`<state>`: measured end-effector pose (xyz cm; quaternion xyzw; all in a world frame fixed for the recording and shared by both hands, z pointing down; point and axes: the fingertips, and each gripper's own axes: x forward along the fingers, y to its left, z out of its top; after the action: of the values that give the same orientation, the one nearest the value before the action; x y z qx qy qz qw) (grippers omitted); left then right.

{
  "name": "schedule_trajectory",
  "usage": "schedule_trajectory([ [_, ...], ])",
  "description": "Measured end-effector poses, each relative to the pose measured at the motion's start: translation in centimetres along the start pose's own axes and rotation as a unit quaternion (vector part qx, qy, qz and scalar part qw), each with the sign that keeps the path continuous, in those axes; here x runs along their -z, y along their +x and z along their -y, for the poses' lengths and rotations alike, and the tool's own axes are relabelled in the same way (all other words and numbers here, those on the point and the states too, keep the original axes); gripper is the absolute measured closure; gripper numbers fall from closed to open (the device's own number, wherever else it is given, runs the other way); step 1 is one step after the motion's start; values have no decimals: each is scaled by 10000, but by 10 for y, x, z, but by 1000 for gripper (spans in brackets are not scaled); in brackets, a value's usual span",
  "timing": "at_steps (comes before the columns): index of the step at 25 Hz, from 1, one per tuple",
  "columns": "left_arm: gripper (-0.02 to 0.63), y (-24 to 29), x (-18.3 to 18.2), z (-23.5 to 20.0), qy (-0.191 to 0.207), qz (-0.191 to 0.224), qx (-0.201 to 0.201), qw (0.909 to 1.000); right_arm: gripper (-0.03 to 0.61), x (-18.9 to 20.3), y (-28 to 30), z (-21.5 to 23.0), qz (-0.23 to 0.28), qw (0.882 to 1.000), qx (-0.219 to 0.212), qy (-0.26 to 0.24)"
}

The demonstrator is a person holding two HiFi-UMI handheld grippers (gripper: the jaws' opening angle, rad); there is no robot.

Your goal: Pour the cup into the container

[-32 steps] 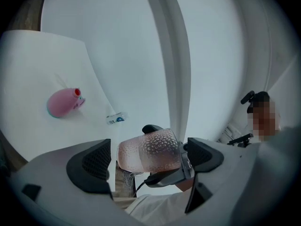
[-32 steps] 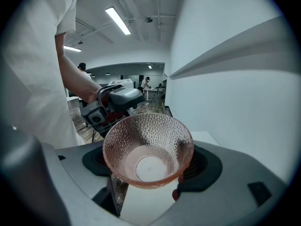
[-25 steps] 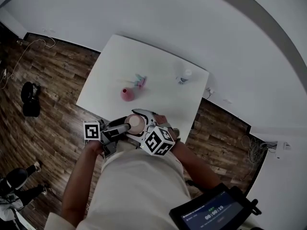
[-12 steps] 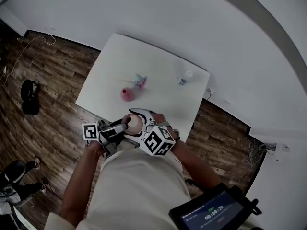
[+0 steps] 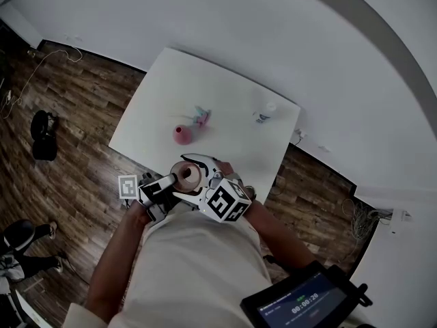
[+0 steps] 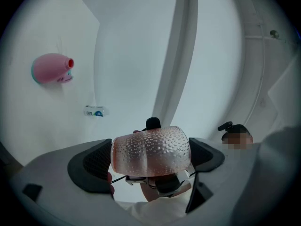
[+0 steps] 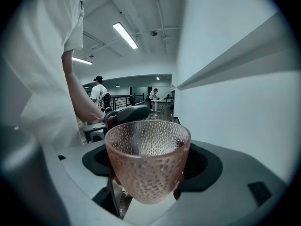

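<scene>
Together at the chest (image 5: 198, 265), left gripper (image 6: 150, 159) and right gripper (image 7: 148, 166), fingers (image 6: 91, 166) clamped on one dimpled cup (image 5: 187, 175).

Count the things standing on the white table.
3: a pink container near the middle, a small teal-and-pink item just beyond it, and a white bottle toward the far right corner. The held cup covers some of the near edge.
</scene>
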<state>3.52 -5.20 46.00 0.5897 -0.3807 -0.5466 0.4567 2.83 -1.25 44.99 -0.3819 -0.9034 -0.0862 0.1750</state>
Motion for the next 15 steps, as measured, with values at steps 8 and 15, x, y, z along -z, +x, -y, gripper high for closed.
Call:
schedule_trajectory([
  [8, 91, -6, -2, 4, -156, 132, 218, 9996, 190, -5, 0, -4, 226, 9990, 63, -373],
  [15, 91, -16, -8, 9, -145, 199, 211, 9995, 192, 3, -3, -3, 141, 9988, 134, -453],
])
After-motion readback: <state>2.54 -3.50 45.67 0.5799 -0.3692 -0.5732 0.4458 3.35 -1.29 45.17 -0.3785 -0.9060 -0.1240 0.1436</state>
